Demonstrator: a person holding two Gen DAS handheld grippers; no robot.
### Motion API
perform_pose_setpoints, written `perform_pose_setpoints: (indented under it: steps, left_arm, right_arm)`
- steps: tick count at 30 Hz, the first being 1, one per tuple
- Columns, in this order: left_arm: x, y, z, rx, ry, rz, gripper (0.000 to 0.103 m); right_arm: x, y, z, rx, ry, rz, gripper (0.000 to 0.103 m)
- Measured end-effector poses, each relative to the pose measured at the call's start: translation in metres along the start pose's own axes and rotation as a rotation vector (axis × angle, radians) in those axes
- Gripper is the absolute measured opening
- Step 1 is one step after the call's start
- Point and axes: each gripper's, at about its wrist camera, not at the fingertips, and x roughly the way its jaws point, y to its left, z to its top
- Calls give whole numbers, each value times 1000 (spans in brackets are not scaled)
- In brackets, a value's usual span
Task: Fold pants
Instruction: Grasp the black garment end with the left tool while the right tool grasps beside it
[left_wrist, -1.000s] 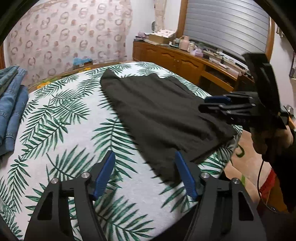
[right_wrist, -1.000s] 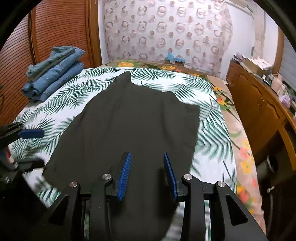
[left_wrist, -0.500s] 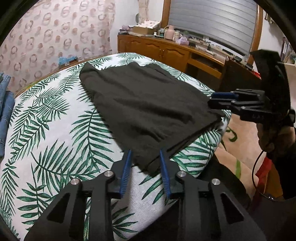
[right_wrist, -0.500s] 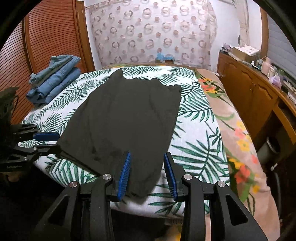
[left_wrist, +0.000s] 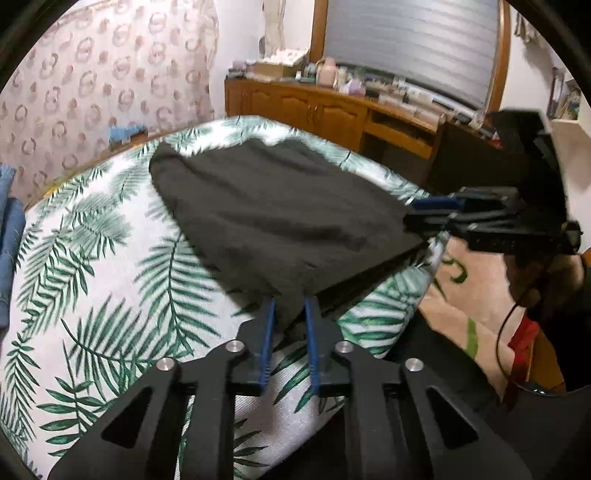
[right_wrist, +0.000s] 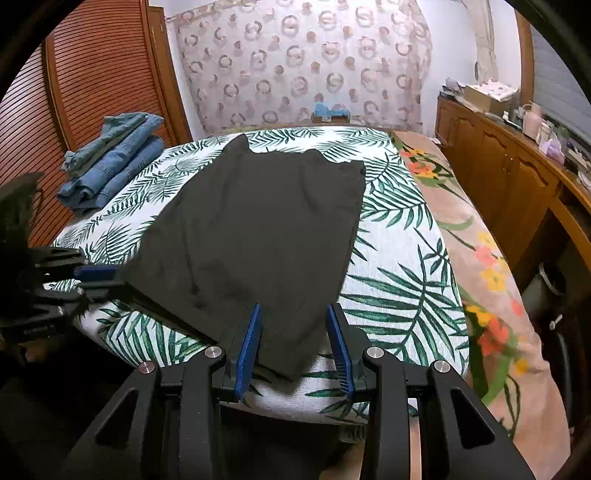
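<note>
At bed's edge, left gripper closing on pants corner; right gripper gapes over hem.

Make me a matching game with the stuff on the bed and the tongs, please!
Things:
1. black pants
2. stack of jeans
3. left tongs
4. right tongs

States:
A. folded in a pile near the slatted wooden doors
B. pads apart, with a pants corner lying between them
C. spread flat on the palm-leaf bedsheet
D. just been closing, pads nearly together on a pants corner

Pairs: 1-C, 2-A, 3-D, 4-B
</note>
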Motion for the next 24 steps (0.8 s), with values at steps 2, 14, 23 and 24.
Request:
perform_pose_setpoints:
  steps: [2,14,23,24]
  left_arm:
    - [-7,-1,1,4,-11,0,16]
    - [0,-1,-9,-6,56,4,16]
    - [-2,0,-10,-7,59,9,16]
    - [0,0,-10,-7,61,9,16]
  right_arm:
    - [-2,-1,1,3,-4,0,38]
    - [-5,2,-1,-1,-9,-9,38]
    - [3,8,-6,-36,8,-52,38]
    - [4,8,-7,-41,12,-62,38]
